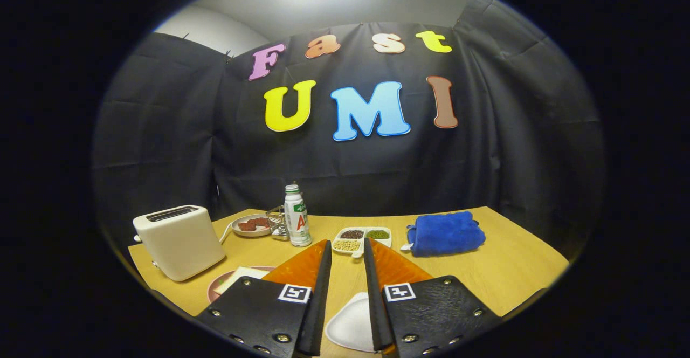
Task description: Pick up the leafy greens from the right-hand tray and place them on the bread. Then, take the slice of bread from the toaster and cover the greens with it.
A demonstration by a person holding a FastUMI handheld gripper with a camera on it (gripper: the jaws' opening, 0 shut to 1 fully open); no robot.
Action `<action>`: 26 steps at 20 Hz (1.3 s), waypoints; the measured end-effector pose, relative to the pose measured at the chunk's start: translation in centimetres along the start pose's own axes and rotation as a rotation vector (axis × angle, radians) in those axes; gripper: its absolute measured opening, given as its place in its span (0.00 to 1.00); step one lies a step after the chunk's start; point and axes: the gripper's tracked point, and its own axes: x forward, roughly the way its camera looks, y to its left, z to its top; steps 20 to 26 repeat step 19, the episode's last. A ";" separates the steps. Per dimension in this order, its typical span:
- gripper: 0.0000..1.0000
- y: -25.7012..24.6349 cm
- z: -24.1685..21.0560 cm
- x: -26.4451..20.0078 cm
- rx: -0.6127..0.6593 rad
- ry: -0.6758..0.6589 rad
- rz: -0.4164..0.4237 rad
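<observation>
gripper (345, 253): fingers spread a little, nothing between them, held above the tabletop (517, 266)
toaster (178, 239): ahead-left of the fingers, slot on top; can't tell if a slice sits in it
bread (240, 278): pale slice on the plate (215, 288), just left of the left finger, partly hidden; no greens seen on the part that shows
white tray (350, 323): under and between the fingers, the visible part looks bare; greens can't be made out, fingers hide the rest
risk 1: greens hidden, so a blind pinch may close on the tray rim and drag it
risk 2: limp leaves could slip from the fingers or overhang the bread
risk 3: bottle (297, 215) and divided bean dish (362, 238) stand just ahead; a swing toward the toaster could tip the bottle
risk 4: toaster slot narrow, slice could snag
</observation>
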 end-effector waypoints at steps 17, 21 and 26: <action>0.35 -24.2 4.7 -6.0 0.157 -0.088 -0.134; 0.35 -26.3 4.6 -7.4 0.182 -0.104 -0.134; 0.35 -26.3 4.6 -7.4 0.182 -0.104 -0.134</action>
